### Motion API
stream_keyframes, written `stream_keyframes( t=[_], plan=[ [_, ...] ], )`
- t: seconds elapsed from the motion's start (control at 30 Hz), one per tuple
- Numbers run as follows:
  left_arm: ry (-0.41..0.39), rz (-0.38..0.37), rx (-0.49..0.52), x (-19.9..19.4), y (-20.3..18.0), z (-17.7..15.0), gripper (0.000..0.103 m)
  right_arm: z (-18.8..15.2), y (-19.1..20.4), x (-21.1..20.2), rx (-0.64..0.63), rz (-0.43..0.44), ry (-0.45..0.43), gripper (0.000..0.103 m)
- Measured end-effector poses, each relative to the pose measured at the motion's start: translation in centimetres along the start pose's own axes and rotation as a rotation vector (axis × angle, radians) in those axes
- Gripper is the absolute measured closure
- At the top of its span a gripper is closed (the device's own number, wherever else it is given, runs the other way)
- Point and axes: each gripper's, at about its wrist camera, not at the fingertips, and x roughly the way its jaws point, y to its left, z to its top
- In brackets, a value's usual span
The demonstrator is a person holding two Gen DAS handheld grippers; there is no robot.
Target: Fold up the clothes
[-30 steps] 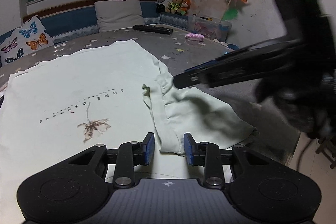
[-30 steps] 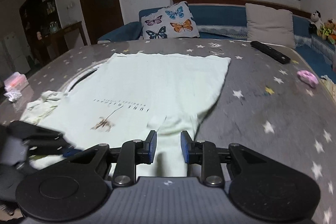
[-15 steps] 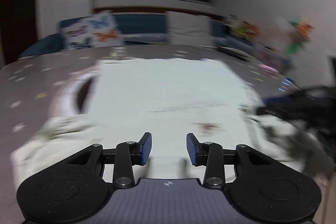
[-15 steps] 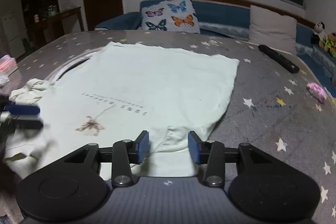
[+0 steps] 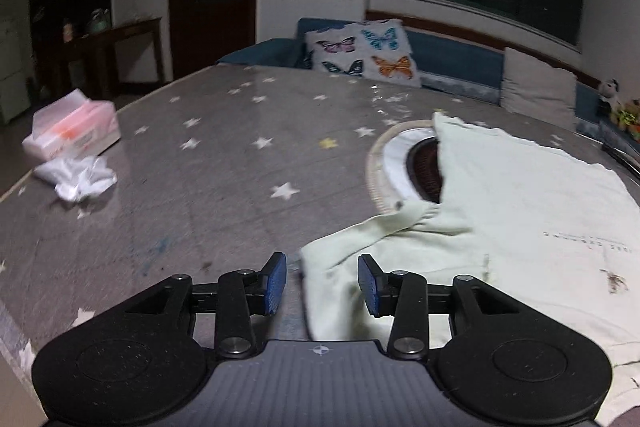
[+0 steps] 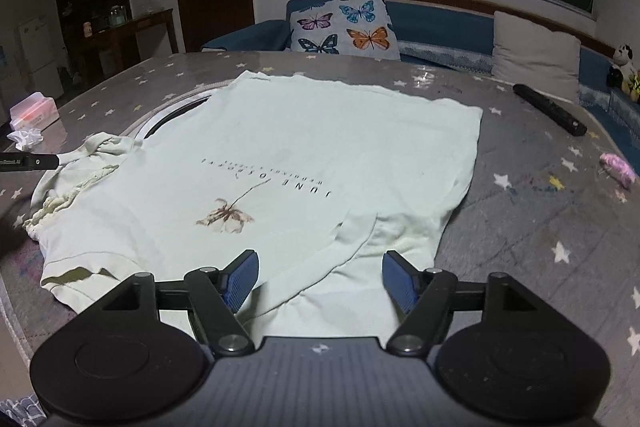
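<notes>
The pale green T-shirt [image 6: 304,163] lies print-up and flat on the star-patterned table [image 6: 540,227]; the right gripper [image 6: 319,281] sits at its folded near sleeve, jaws just spread wide, pads gripping nothing; the left gripper [image 5: 322,283] has its jaws just opening, parted around the shirt's other sleeve (cloth between the pads, untouched); a remote [image 6: 548,109] lies beyond the shirt's far right corner.

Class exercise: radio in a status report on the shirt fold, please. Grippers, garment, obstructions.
Left gripper open, jaws just widened, lined up on the left sleeve. Right gripper open, jaws just opened, off the folded right sleeve. T-shirt flat on table. Nothing obstructing.
</notes>
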Motion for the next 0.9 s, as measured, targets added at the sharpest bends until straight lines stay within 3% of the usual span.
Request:
stream_keyframes(
  t=[0.17,0.3,0.37,0.43,0.7,0.9],
  plan=[
    [0.030,-0.035,-0.016,0.8,0.8,-0.3,0.065,-0.3,0.3,0.2,0.003,-0.002,0.011,0.032],
    [0.027,-0.063,-0.024,1.2,0.5,-0.3,0.090,-0.3,0.2,0.4,0.008,-0.004,0.015,0.032],
    [0.005,-0.087,-0.031,0.7,0.5,0.1,0.096,-0.3,0.2,0.5,0.008,-0.003,0.017,0.032],
    [-0.023,-0.115,-0.034,0.0,0.3,0.5,0.097,-0.3,0.2,0.6,0.007,-0.002,0.017,0.032],
    [-0.138,-0.360,0.052,-4.5,-3.5,1.4,0.097,-0.4,0.2,0.6,0.013,0.002,0.014,0.032],
    [-0.088,-0.492,0.134,-4.6,-6.9,0.4,0.097,-0.5,0.1,0.6,0.018,0.008,0.013,0.032]
  ],
)
